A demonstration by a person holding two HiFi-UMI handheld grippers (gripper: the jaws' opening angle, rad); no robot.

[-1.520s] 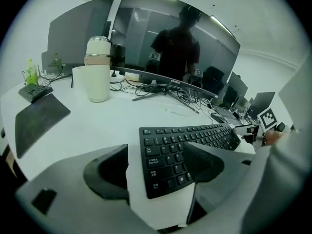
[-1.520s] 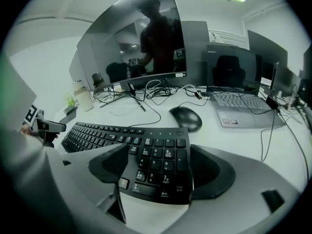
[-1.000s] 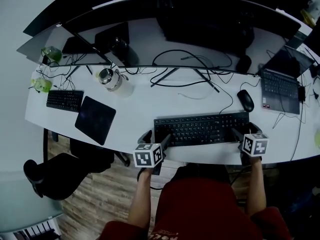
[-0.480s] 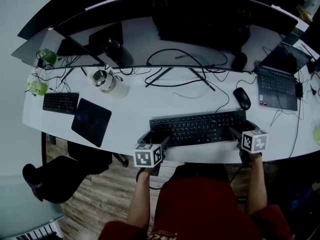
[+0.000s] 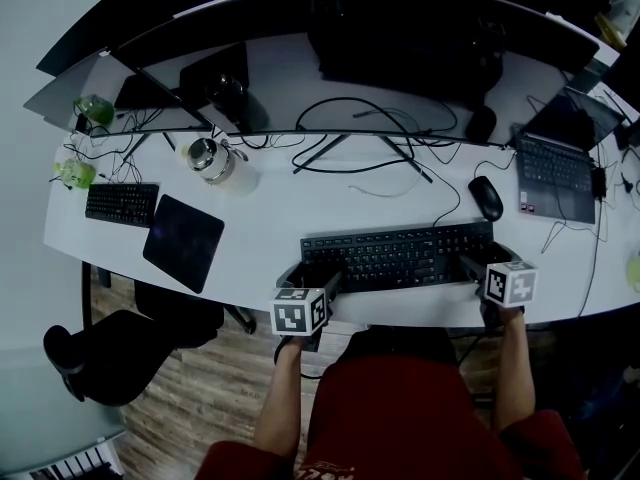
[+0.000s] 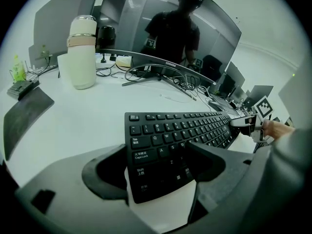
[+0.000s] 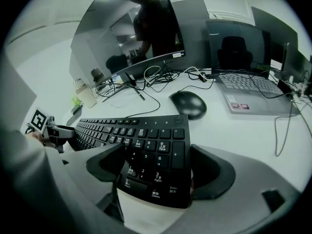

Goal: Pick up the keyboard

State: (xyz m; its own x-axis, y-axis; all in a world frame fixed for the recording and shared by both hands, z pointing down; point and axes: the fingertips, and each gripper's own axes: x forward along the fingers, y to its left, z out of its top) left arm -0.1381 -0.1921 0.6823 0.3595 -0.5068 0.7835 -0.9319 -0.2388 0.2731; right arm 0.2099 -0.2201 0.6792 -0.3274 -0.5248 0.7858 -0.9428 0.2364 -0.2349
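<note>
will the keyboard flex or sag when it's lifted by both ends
Likely stiff: the keyboard is a flat, rigid-looking slab. Probably light, being thin. The cable at its back edge may tug.
</note>
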